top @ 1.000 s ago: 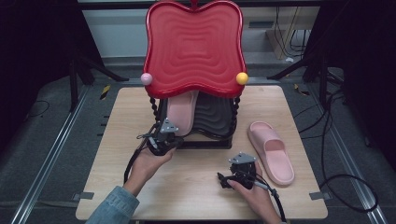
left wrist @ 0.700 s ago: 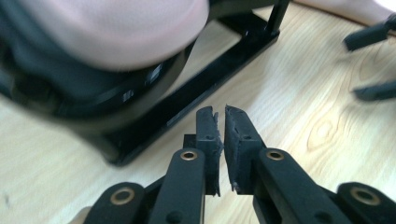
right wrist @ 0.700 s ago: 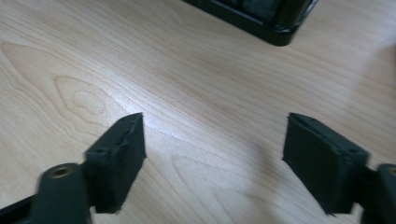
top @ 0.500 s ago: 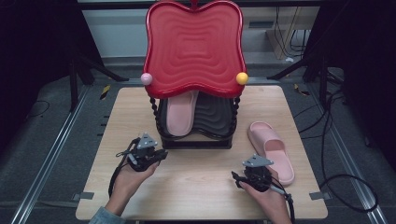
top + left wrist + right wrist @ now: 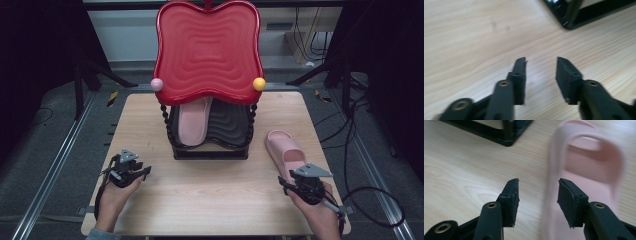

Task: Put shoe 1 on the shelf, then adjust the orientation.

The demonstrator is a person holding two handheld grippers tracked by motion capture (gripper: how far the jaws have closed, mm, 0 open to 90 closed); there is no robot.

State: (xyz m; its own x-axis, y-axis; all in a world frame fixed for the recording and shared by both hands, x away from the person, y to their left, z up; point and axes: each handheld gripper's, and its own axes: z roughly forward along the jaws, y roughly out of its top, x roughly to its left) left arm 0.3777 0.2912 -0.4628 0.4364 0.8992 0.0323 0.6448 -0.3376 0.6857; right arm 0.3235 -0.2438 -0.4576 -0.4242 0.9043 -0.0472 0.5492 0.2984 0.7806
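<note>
A pink slipper (image 5: 286,150) lies on the wooden table (image 5: 215,200) to the right of the rack. Its mate (image 5: 192,120) rests on the black lower shelf under the red wavy rack top (image 5: 207,50). My left gripper (image 5: 140,170) hovers over bare wood at the left front, away from the rack base (image 5: 584,15). Its jaws have just been opening and nothing is between them (image 5: 541,62). My right gripper (image 5: 295,181) is at the near end of the loose slipper (image 5: 594,170). Its jaws have just been closing; the slipper's left rim lies in the gap (image 5: 539,183), not pressed.
The rack's black base (image 5: 210,152) stands mid-table; its corner (image 5: 499,135) is ahead and left of the right gripper. Dark stands and cables surround the table. Bare wood lies between the two hands.
The left hand pulled back from the rack to the front left and its jaws parted. The right hand moved right to the loose slipper, its jaws narrower than before.
</note>
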